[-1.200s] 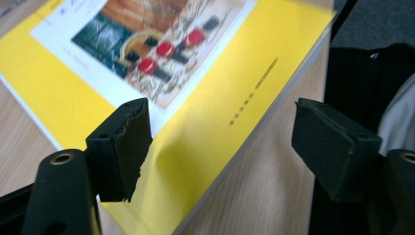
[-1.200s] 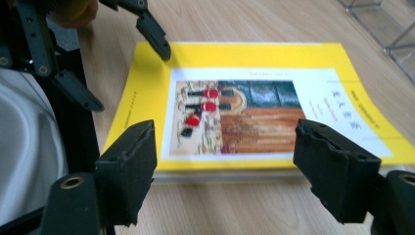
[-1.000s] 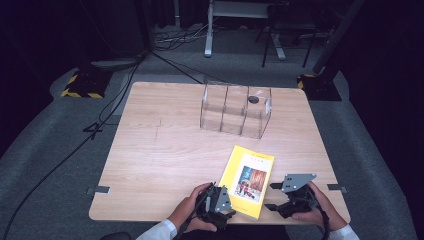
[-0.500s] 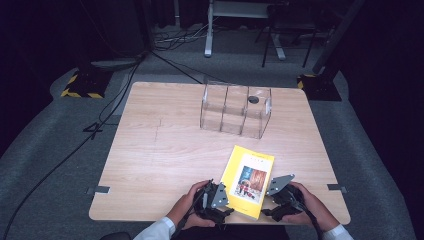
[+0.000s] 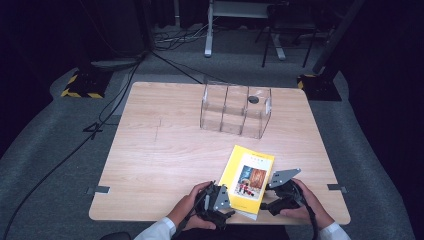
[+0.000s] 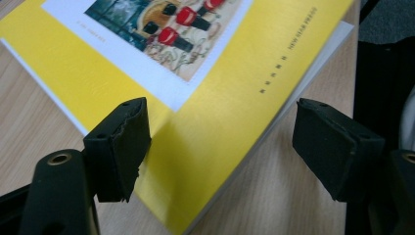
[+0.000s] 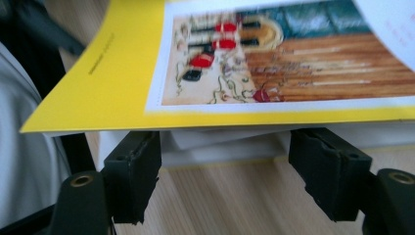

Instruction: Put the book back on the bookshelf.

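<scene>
A yellow book with a picture on its cover lies flat near the table's front edge. My left gripper sits at its near left corner. In the left gripper view the jaws of my left gripper stand wide apart over that corner of the book, and nothing is pinched. My right gripper is at the book's right edge. In the right gripper view my right gripper is open, its fingertips level with the white page block under the overhanging book cover.
A clear plastic organiser with three compartments stands at the back middle of the wooden table; a small dark round thing shows at its right compartment. A person's hands and white sleeves come in at the front edge.
My right gripper has moved left, up to the book's right edge. The left gripper and the book have stayed where they were.
</scene>
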Motion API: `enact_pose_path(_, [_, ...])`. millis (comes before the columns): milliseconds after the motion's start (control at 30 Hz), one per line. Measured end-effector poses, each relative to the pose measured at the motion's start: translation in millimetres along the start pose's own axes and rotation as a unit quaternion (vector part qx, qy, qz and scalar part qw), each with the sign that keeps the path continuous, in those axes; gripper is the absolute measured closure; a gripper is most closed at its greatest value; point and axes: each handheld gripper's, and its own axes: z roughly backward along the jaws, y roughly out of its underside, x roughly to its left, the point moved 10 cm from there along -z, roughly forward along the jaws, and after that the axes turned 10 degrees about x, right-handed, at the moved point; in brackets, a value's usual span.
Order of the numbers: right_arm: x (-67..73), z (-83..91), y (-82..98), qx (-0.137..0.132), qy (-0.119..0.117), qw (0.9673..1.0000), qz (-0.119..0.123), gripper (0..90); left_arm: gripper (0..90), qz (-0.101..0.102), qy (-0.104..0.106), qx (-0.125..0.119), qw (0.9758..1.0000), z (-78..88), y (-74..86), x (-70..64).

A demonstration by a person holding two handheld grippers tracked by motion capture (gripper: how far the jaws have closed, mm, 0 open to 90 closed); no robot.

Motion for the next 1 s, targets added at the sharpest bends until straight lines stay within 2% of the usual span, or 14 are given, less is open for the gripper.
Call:
enact_pose_path(67, [0.6,4.9,-9.6,-0.021,-0.004,0.9998,-0.006,28.6,21.8,-0.004,-0.003,-0.002,1.0000,-1.2,-3.5,-3.1])
enact_pose_path(133, [2.8,6.9,-16.7,-0.029,-0.004,0.9996,-0.004,28.6,21.9,-0.009,-0.011,0.000,0.9999,-2.1,-6.3,-4.0])
enact_pose_path(267, [4.1,13.0,-29.1,-0.052,-0.011,0.9985,-0.008,28.6,22.4,-0.006,-0.013,-0.002,0.9999,-2.0,-9.2,-3.8])
enact_pose_path(333, [3.9,15.0,-32.3,-0.058,-0.015,0.9981,-0.012,28.7,22.9,-0.006,-0.019,-0.003,0.9998,-2.2,-9.6,-2.1])
enact_pose_path(367, [3.7,15.4,-33.5,-0.060,-0.016,0.9980,-0.013,28.6,24.4,-0.001,-0.030,0.001,0.9995,-2.8,-9.6,0.5])
enact_pose_path(500, [3.9,17.6,-36.6,-0.065,-0.016,0.9977,-0.014,28.6,25.6,-0.002,-0.033,-0.002,0.9994,-1.4,-11.8,0.2])
enact_pose_path(533, [4.2,18.5,-36.7,-0.065,-0.016,0.9977,-0.013,28.6,28.4,-0.006,-0.039,-0.007,0.9992,0.1,-13.1,-0.3])
enact_pose_path(567, [4.6,19.2,-36.9,-0.065,-0.015,0.9977,-0.011,28.5,36.3,-0.007,-0.057,-0.012,0.9983,2.3,-14.3,2.4])
enact_pose_path(600, [4.6,20.2,-36.9,-0.066,-0.013,0.9977,-0.013,28.3,43.8,-0.007,-0.057,-0.015,0.9982,4.1,-15.4,3.1])
enact_pose_path(667, [3.9,22.7,-37.2,-0.072,-0.014,0.9971,-0.018,28.1,49.3,-0.011,-0.056,-0.024,0.9981,7.4,-16.8,3.1])
enact_pose_path(800, [2.4,26.5,-34.9,-0.076,-0.014,0.9968,-0.023,27.6,61.0,-0.024,-0.068,-0.032,0.9969,13.6,-17.8,3.1])
enact_pose_path(867, [1.3,29.3,-33.3,-0.079,-0.013,0.9964,-0.026,27.6,66.8,-0.027,-0.066,-0.037,0.9968,17.2,-18.0,3.1])
enact_pose_path(933, [0.8,30.5,-32.8,-0.082,-0.013,0.9962,-0.026,27.5,68.4,-0.029,-0.065,-0.041,0.9966,19.8,-17.9,3.5])
enact_pose_path(1000, [-1.1,36.1,-29.2,-0.086,-0.010,0.9958,-0.030,26.1,75.6,-0.036,-0.068,-0.045,0.9960,22.8,-17.9,4.0])
